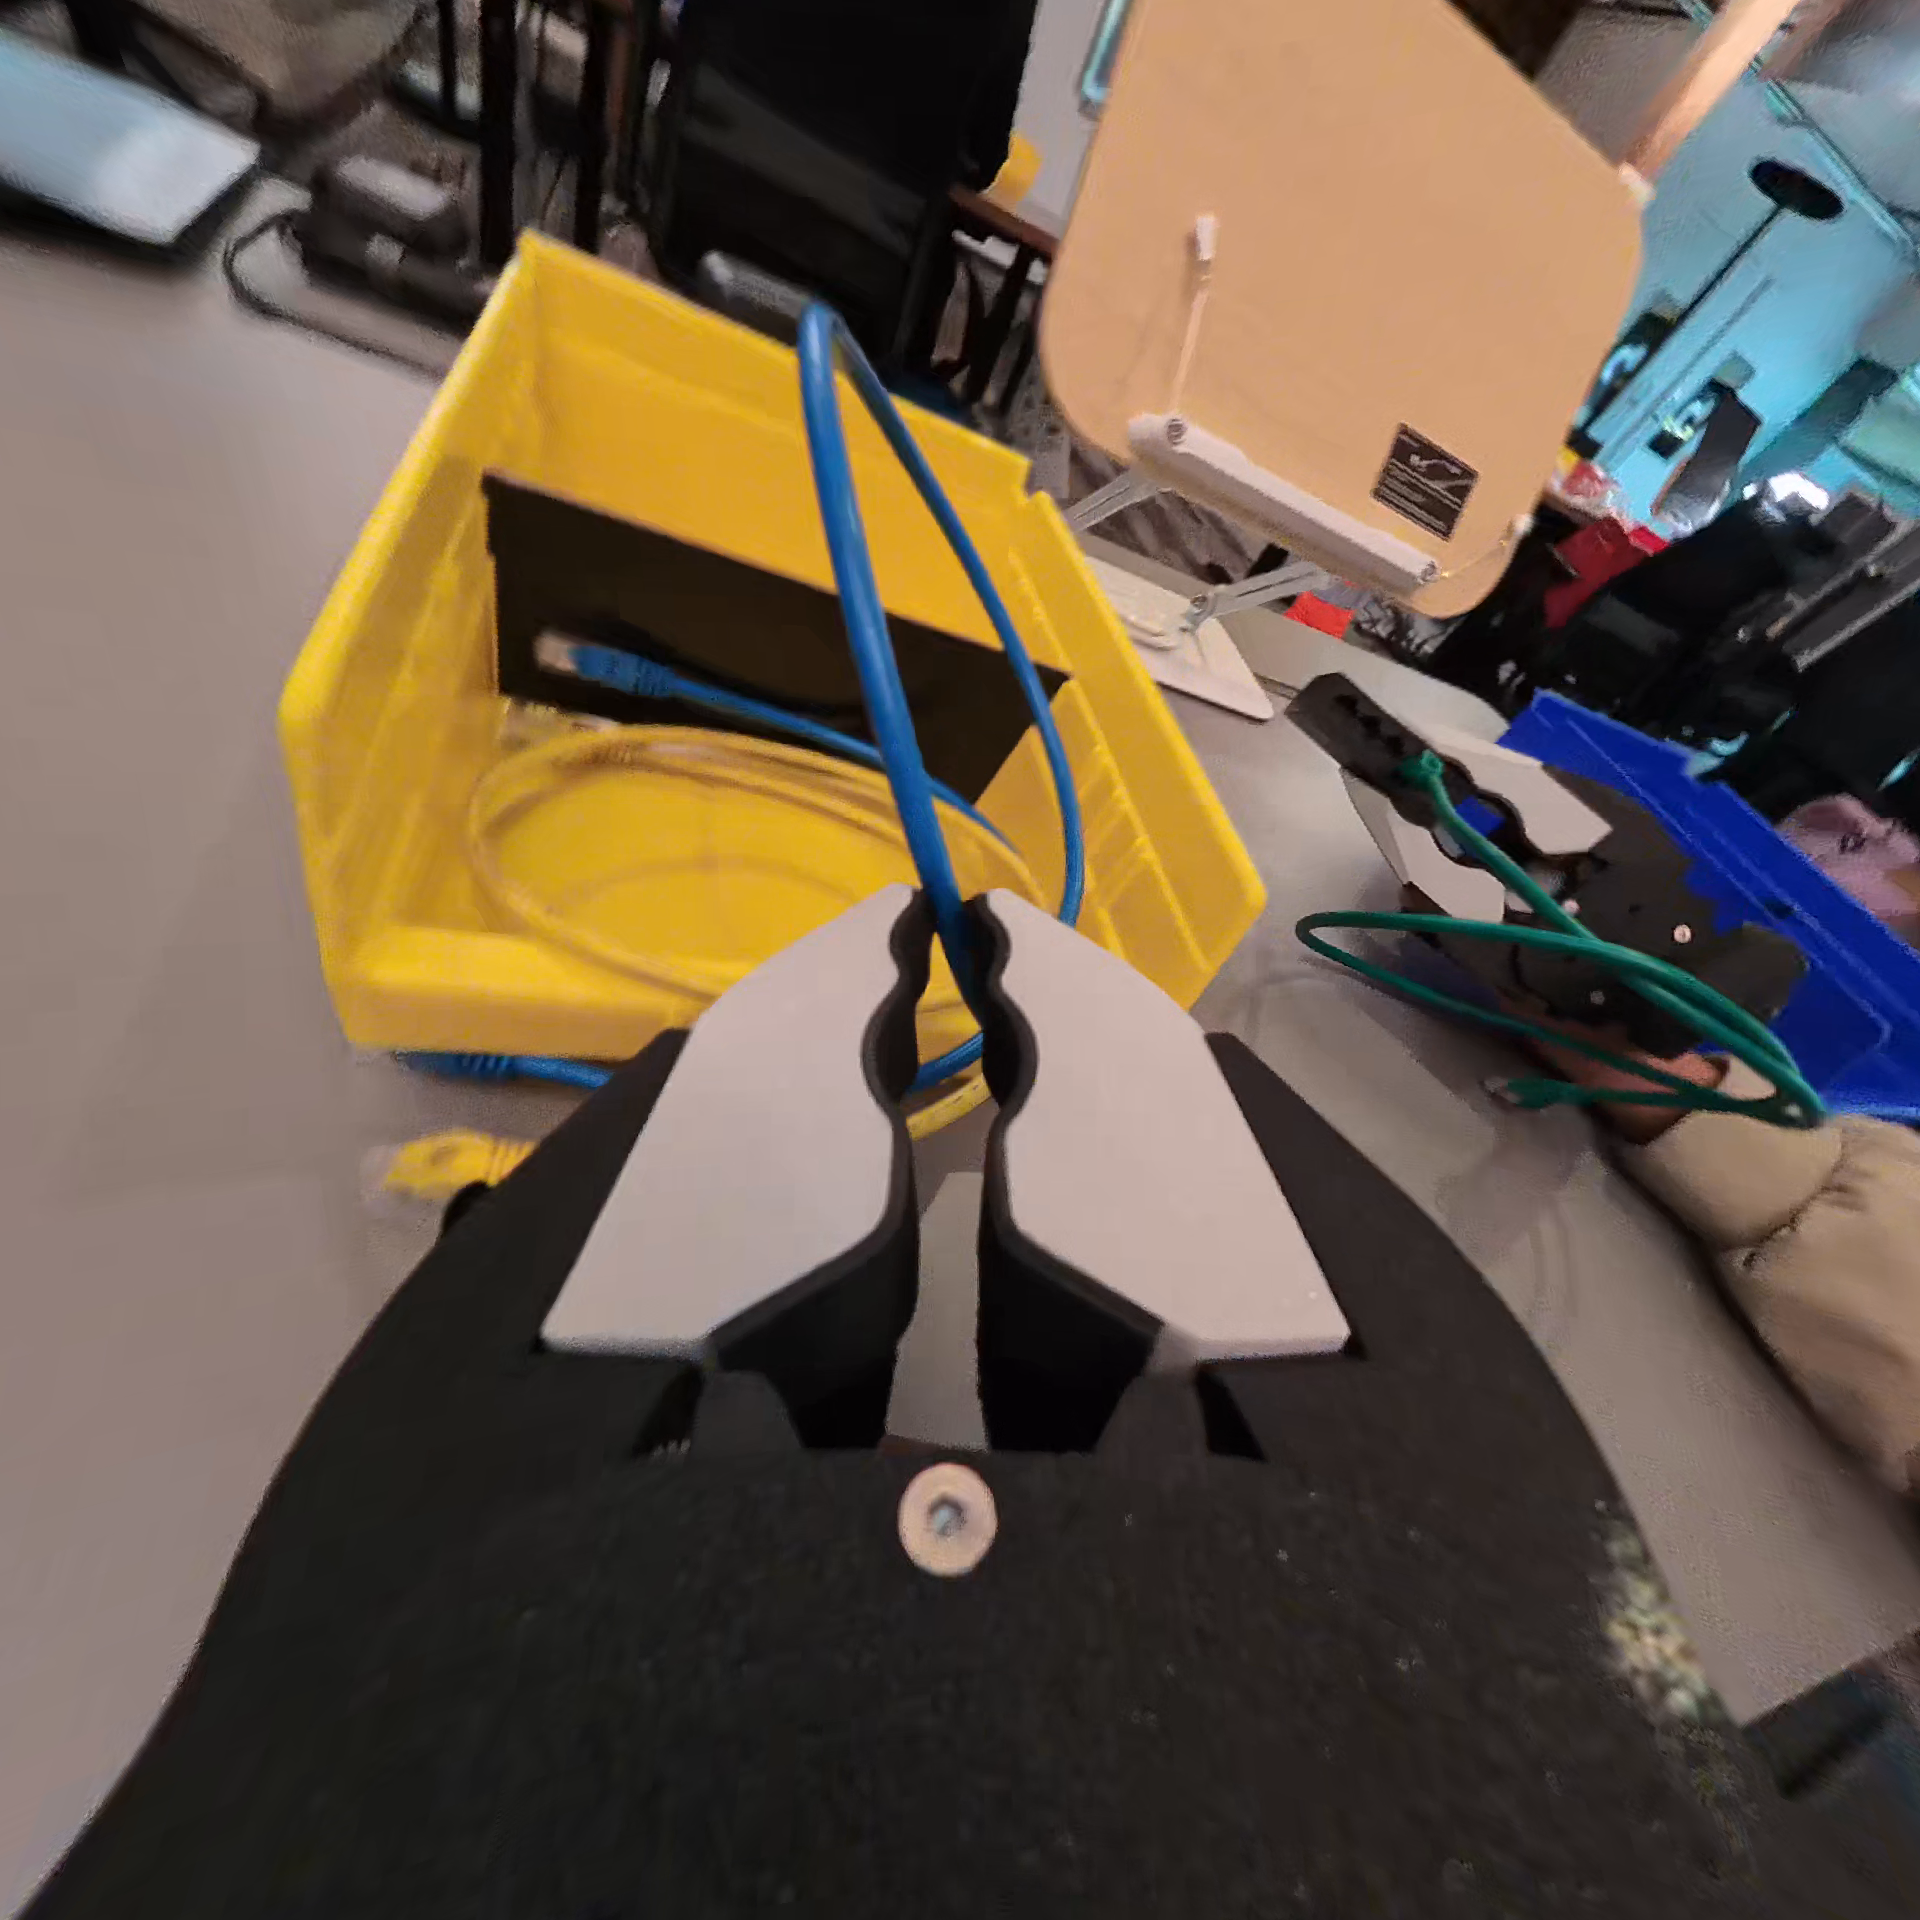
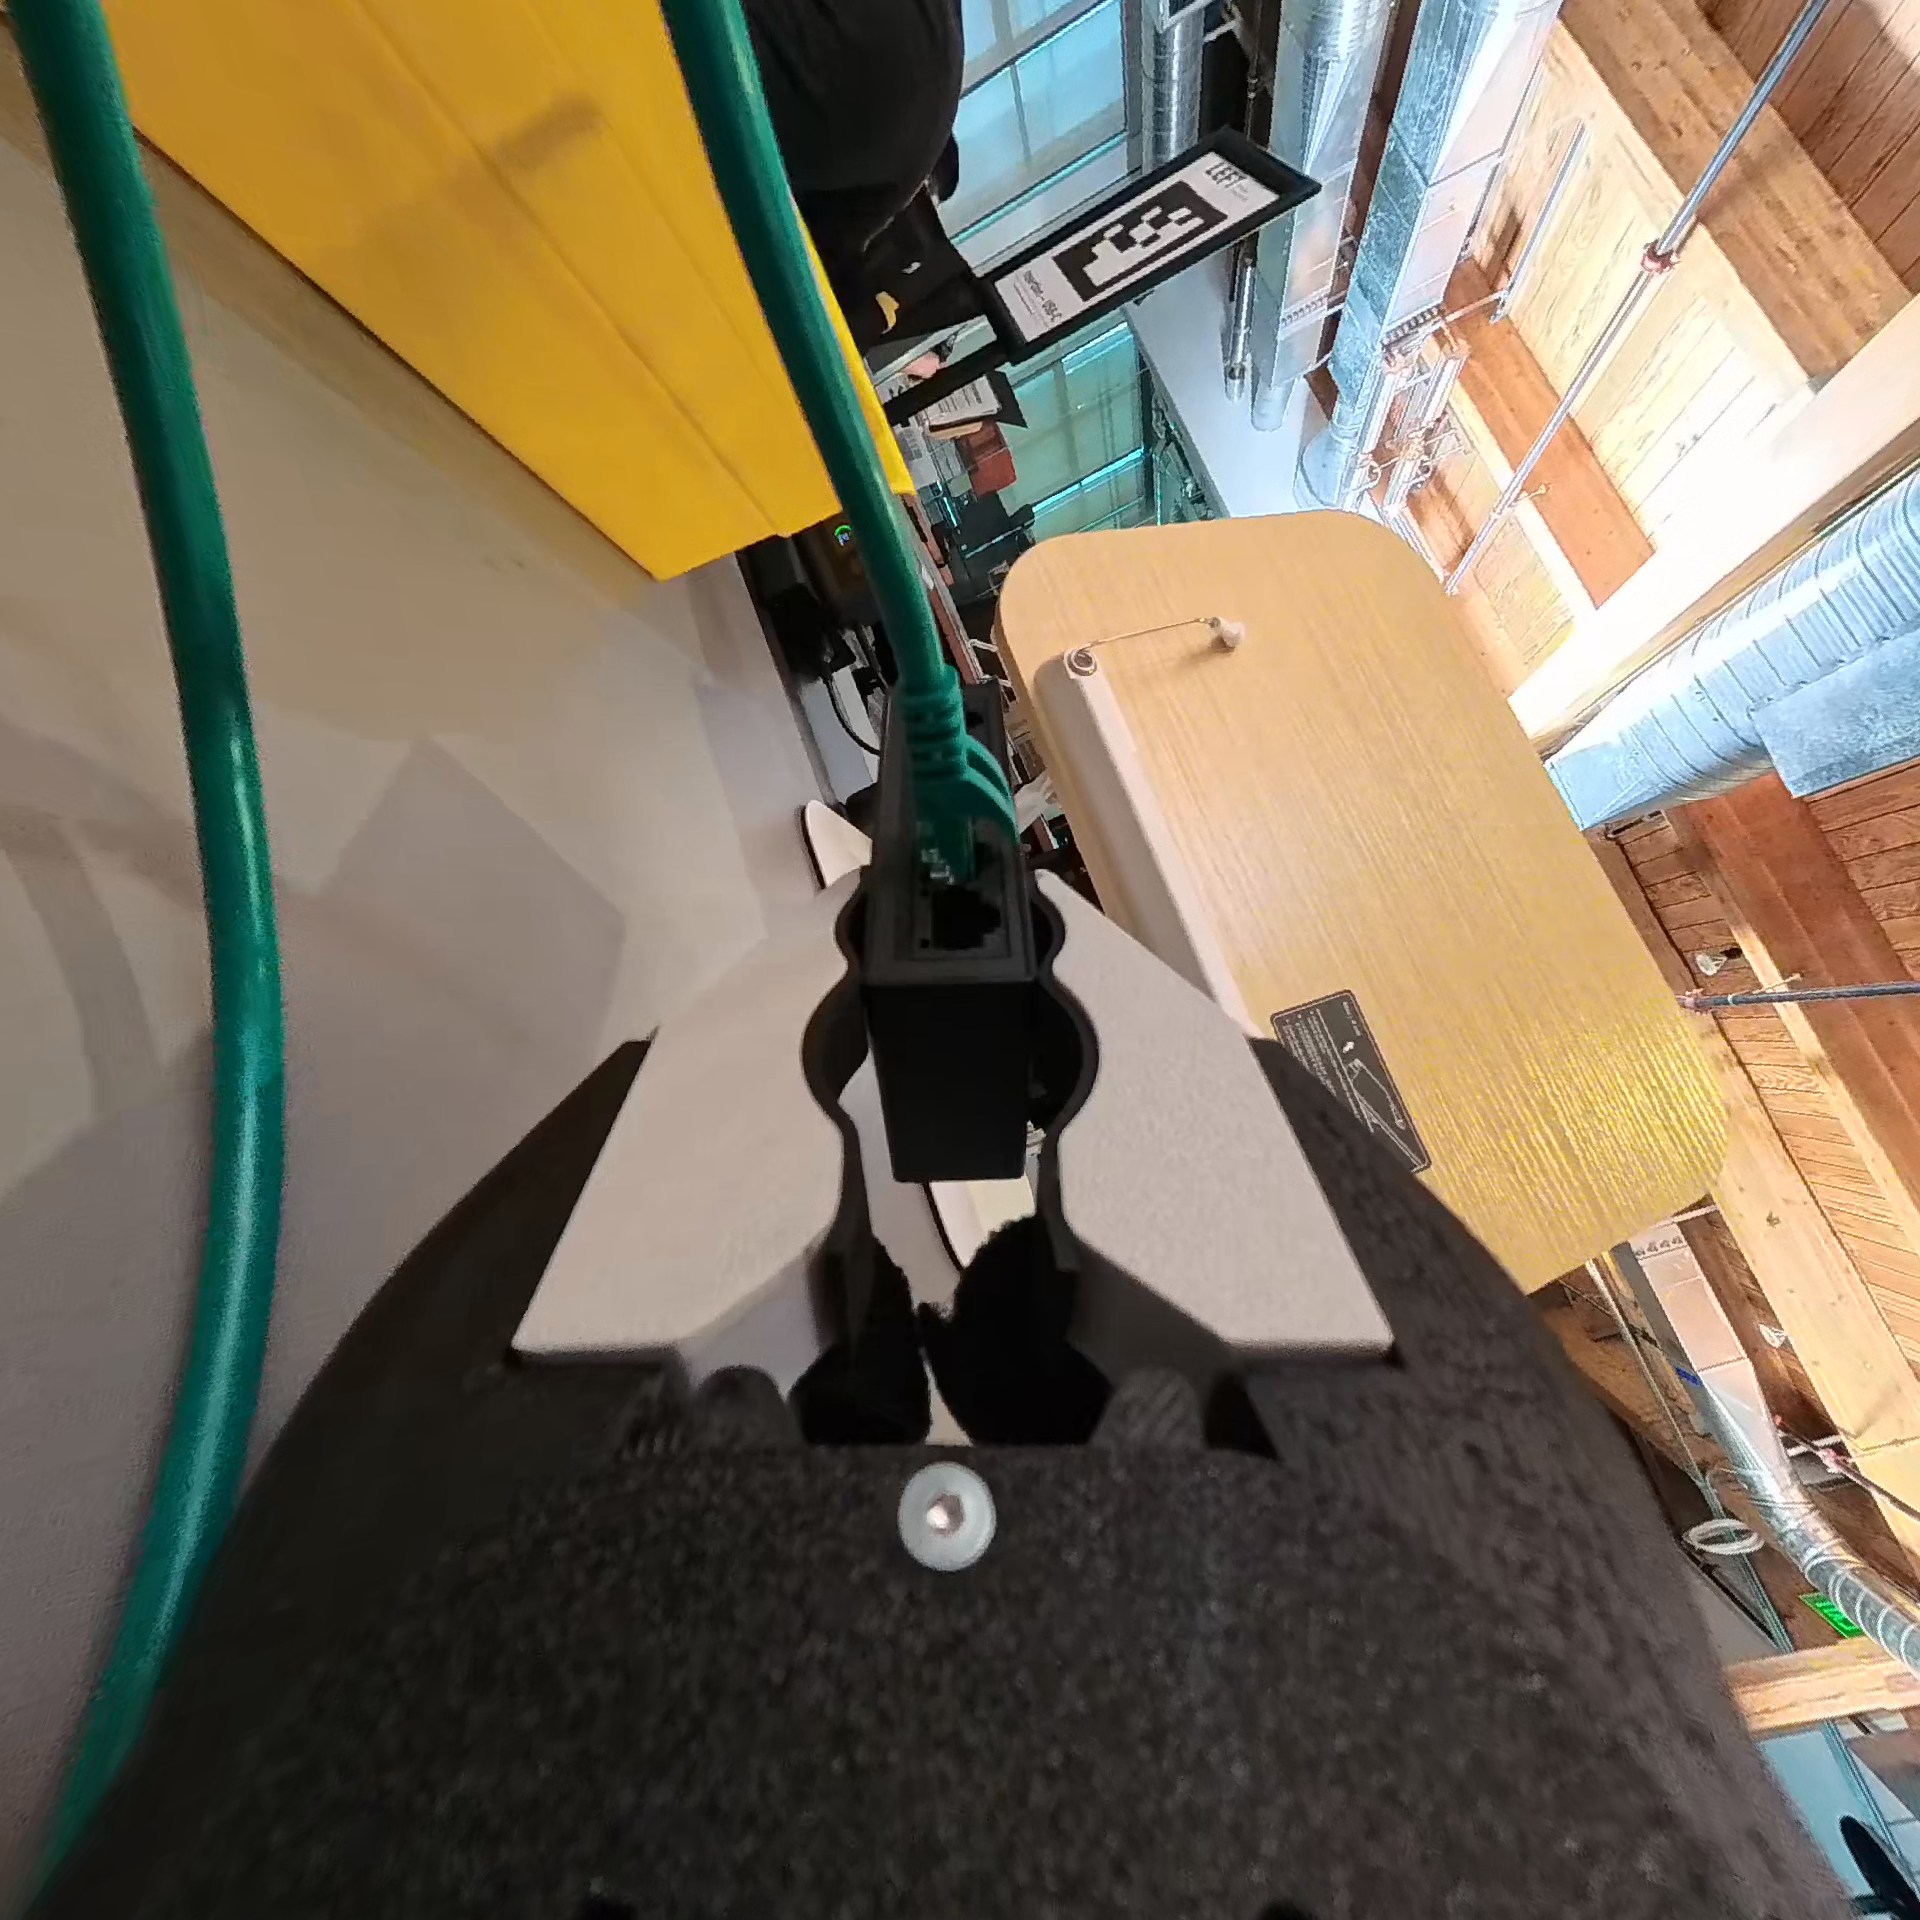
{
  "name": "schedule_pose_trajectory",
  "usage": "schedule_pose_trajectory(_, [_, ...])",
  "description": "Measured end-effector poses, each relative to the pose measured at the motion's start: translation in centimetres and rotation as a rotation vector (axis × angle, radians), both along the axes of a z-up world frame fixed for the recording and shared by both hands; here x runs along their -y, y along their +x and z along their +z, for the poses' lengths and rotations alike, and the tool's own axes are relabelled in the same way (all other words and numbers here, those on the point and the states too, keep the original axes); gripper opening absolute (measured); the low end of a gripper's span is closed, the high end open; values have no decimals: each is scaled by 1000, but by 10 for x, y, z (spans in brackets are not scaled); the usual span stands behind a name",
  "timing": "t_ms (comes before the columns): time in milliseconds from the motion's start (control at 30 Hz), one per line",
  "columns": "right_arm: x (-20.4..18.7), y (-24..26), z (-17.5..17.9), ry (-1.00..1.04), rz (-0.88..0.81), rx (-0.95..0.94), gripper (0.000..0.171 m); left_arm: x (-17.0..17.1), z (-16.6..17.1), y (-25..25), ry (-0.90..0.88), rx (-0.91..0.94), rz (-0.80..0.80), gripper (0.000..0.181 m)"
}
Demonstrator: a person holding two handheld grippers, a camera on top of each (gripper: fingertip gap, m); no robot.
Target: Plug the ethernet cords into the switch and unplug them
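My left gripper (image 1: 948,920) is shut on a blue ethernet cord (image 1: 862,582) that loops up above a yellow bin (image 1: 436,665). One blue plug (image 1: 608,665) lies against a black divider (image 1: 748,634) in the bin; another blue plug (image 1: 462,1065) lies on the table in front of the bin. My right gripper (image 2: 951,925) is shut on a small black switch (image 2: 951,1070), turned on its side. A green plug (image 2: 945,790) sits in one port and the port beside it is empty. The green cord (image 2: 223,831) loops off to the left. The right gripper (image 1: 1455,831) and switch (image 1: 1351,717) also show in the left wrist view.
A coiled yellow cord (image 1: 665,831) lies in the bin, its plug (image 1: 447,1158) on the grey table (image 1: 156,831). A blue bin (image 1: 1714,831) stands at the right by a beige sleeve (image 1: 1818,1268). A tilted wooden board (image 1: 1330,260) stands behind.
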State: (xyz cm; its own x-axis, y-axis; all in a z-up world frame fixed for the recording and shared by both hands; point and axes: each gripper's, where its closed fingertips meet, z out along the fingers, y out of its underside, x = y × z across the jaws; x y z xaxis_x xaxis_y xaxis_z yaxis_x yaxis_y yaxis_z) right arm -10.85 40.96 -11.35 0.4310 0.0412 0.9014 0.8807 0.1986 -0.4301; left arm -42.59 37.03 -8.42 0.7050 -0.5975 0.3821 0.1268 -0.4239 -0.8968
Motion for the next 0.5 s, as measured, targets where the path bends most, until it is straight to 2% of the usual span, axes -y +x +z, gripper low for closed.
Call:
schedule_pose_trajectory(100, [0, 0, 0, 1, 1, 3, 26, 12, 32, 10, 167, 21, -64, 5])
schedule_pose_trajectory(233, [-1, 0, 0, -1, 1, 1, 26, 45, 98, 18, 439, 130, -171, 5])
schedule_pose_trajectory(333, [-1, 0, 0, -1, 1, 0, 26, 70, 134, 23, 539, 178, -231, 6])
schedule_pose_trajectory(500, [-1, 3, 4, 5, -2, -40, 26, 123, 176, 44, 583, 311, -432, 5])
